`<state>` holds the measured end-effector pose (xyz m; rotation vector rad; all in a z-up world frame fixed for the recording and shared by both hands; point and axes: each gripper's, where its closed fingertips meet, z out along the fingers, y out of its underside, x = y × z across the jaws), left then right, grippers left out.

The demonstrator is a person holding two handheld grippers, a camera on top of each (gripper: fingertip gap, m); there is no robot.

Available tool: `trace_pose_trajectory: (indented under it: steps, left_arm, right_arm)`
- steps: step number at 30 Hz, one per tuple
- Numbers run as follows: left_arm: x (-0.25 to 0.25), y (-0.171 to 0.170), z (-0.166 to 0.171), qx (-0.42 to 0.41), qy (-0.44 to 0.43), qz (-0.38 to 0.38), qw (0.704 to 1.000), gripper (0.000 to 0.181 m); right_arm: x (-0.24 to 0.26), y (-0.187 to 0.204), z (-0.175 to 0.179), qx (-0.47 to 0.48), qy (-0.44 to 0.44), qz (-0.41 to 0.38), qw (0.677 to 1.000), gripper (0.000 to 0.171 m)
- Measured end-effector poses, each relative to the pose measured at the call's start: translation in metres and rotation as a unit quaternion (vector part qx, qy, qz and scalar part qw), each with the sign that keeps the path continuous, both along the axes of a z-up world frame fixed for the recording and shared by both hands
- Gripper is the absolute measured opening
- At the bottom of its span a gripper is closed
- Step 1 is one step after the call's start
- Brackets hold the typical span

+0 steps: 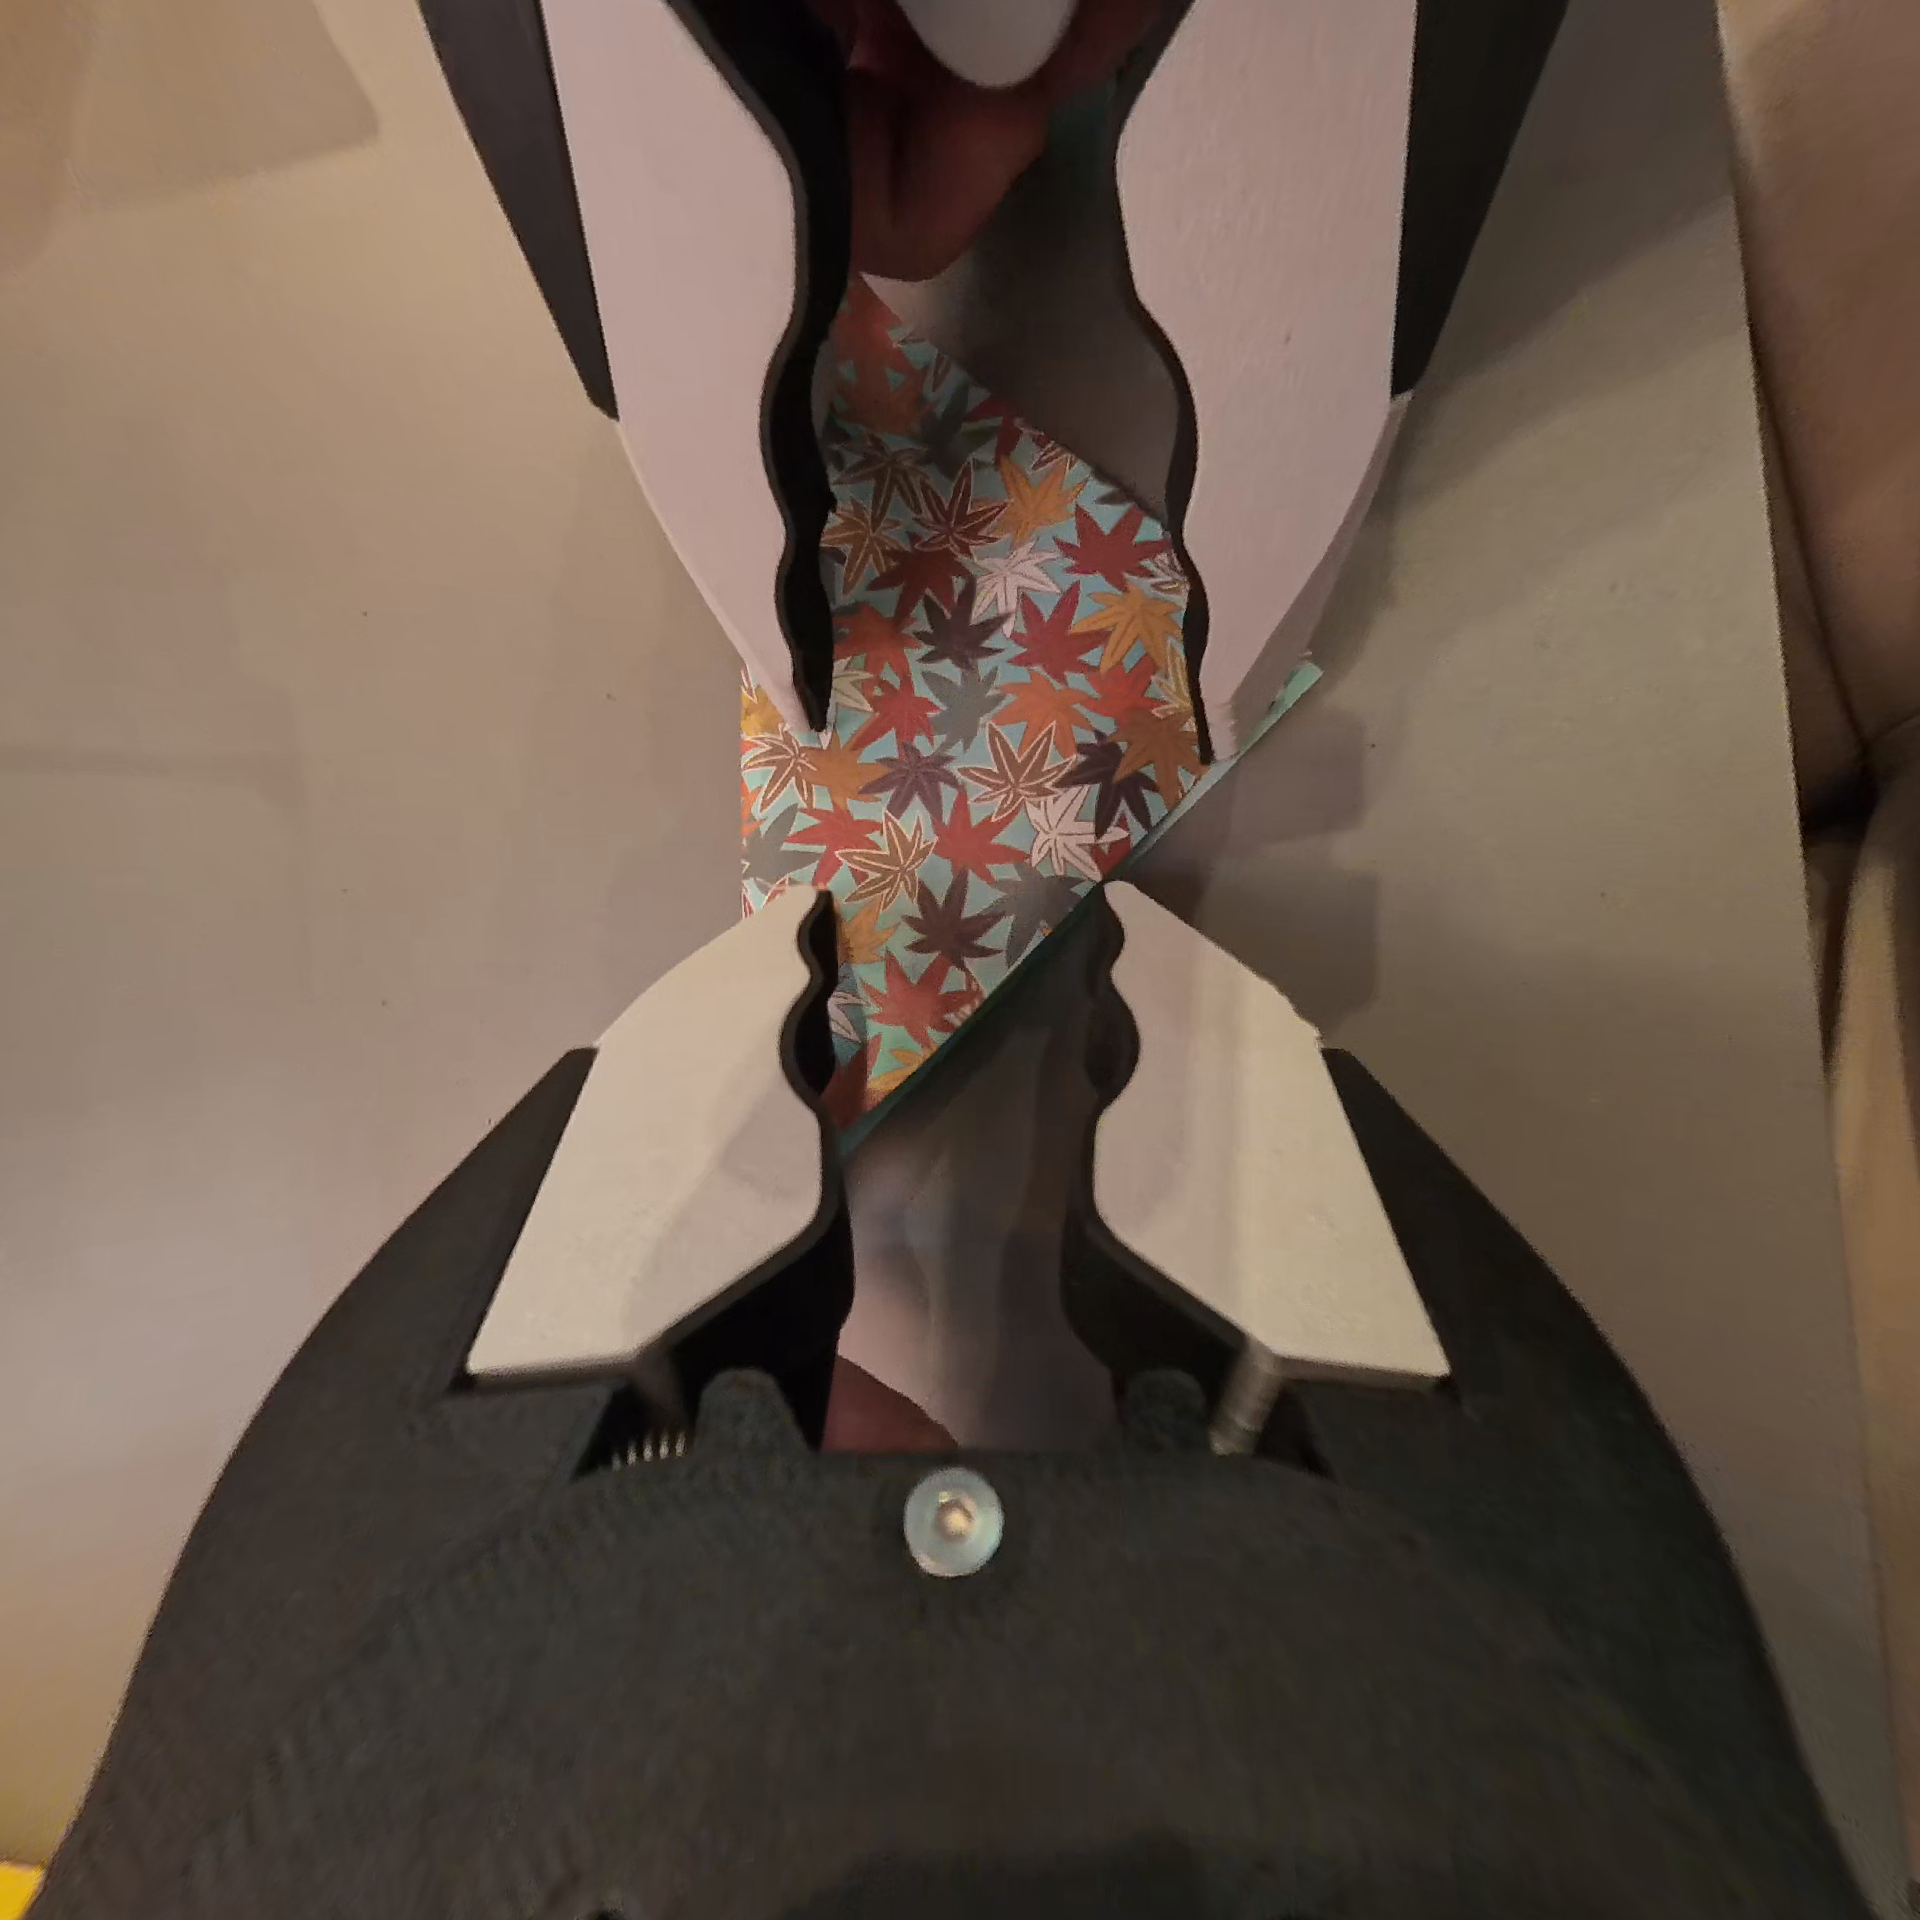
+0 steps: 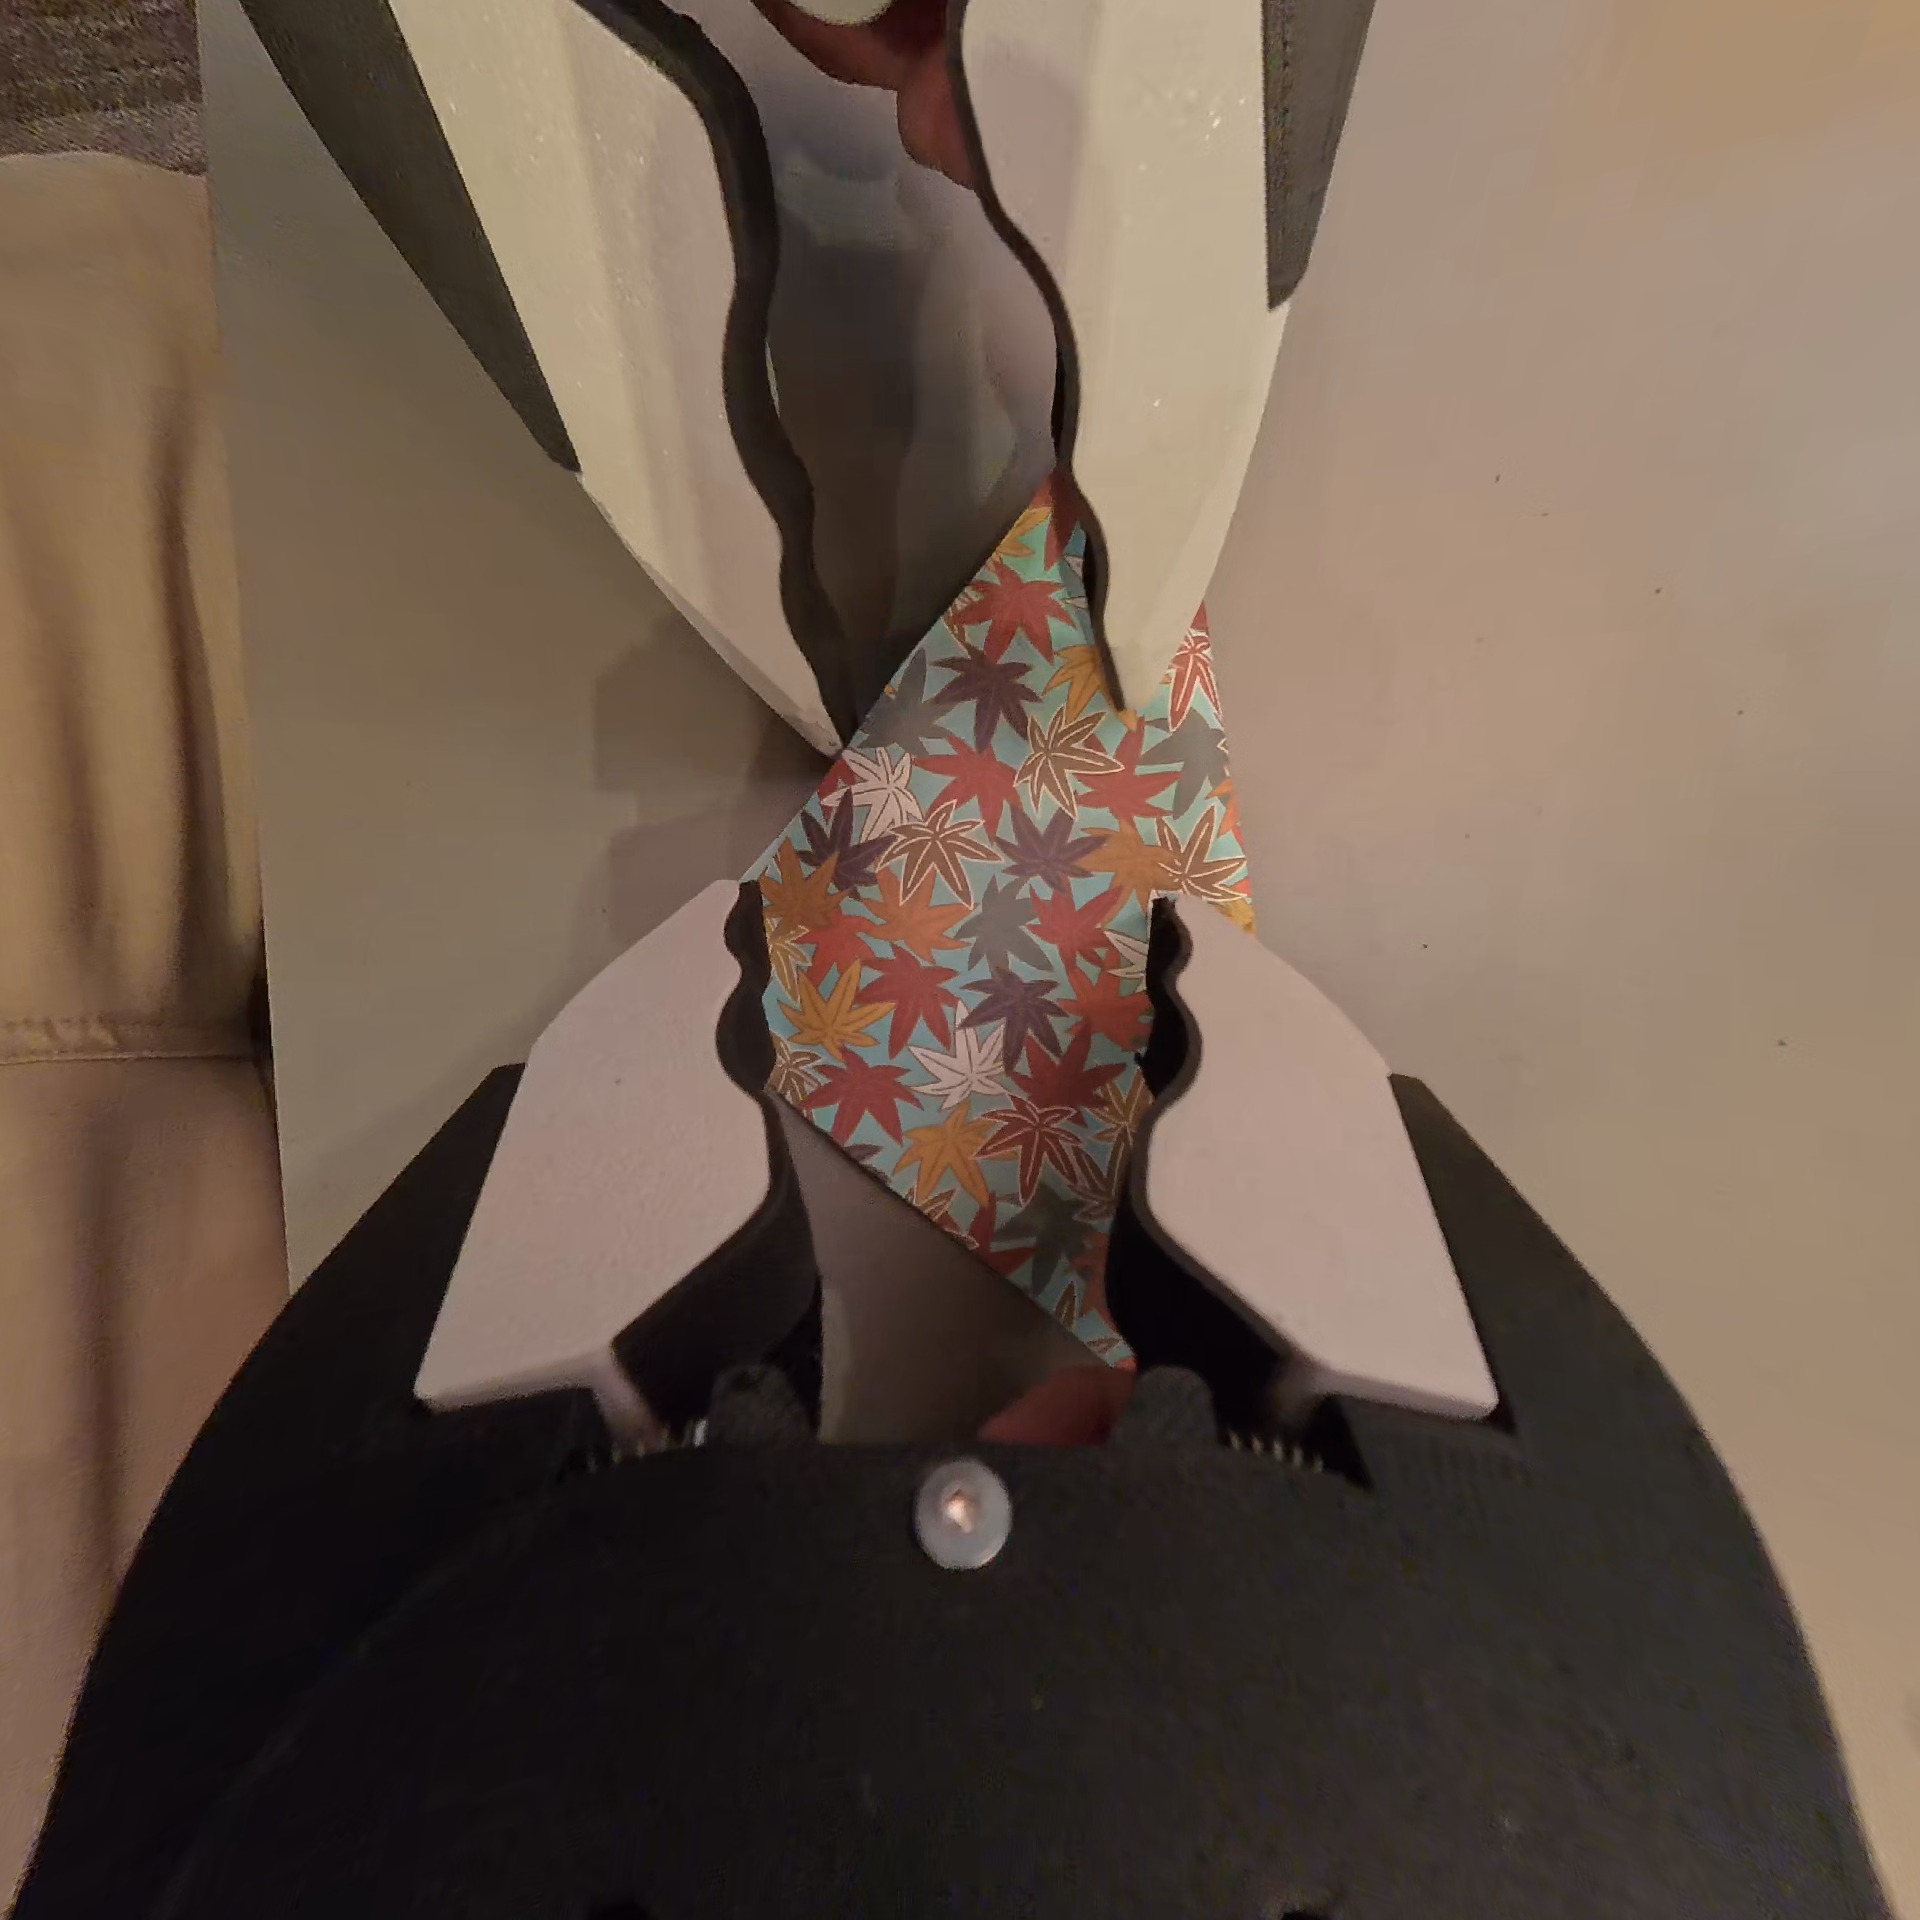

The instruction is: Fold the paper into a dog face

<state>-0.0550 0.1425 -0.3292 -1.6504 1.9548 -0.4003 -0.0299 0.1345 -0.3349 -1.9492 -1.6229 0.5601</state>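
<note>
Left claw [image 1: 961, 914] and right claw [image 2: 951, 909] both spread wide, gripping nothing, tips facing each other w/ the leaf-print paper [image 1: 977, 748] lying flat between them on the pale surface [image 1: 312, 727]. Prob pinning it for a crease.

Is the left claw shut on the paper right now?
No: in the left wrist view the left claw stands open, its two fingertips apart over the leaf-patterned paper on the table.

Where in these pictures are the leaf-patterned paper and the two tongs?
Leaf-patterned paper [image 1: 977, 727]: left wrist view, patterned middle.
Left white-fingered tongs [image 1: 956, 904]: left wrist view, between fingertips.
Right white-fingered tongs [image 2: 951, 899]: right wrist view, between fingertips.
</note>
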Motion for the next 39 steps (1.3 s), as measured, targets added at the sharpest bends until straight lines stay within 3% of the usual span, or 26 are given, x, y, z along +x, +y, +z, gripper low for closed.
trace_pose_trajectory:
  steps: [1,15,22,30,39]
  left_arm:
    - [0.0,0.0,0.0,0.0,0.001,0.0,1.0,0.045]
    - [-0.001,0.001,0.0,0.003,0.005,-0.001,1.0,0.047]
    - [0.013,-0.002,0.024,-0.031,-0.056,0.011,0.998,0.042]
    - [0.006,-0.002,-0.002,-0.031,0.001,0.016,0.999,0.042]
    - [0.006,-0.001,-0.002,-0.043,-0.012,0.021,0.999,0.046]
  right_arm:
    - [0.0,0.0,0.0,0.0,-0.001,0.0,1.0,0.069]
    - [-0.003,-0.001,0.0,0.0,0.001,-0.003,1.0,0.07]
    - [-0.002,-0.001,0.0,0.0,0.004,-0.002,1.0,0.07]
    - [-0.002,-0.001,0.0,0.0,0.004,-0.003,1.0,0.07]
    - [0.005,-0.002,0.002,-0.007,-0.006,0.006,1.0,0.075]
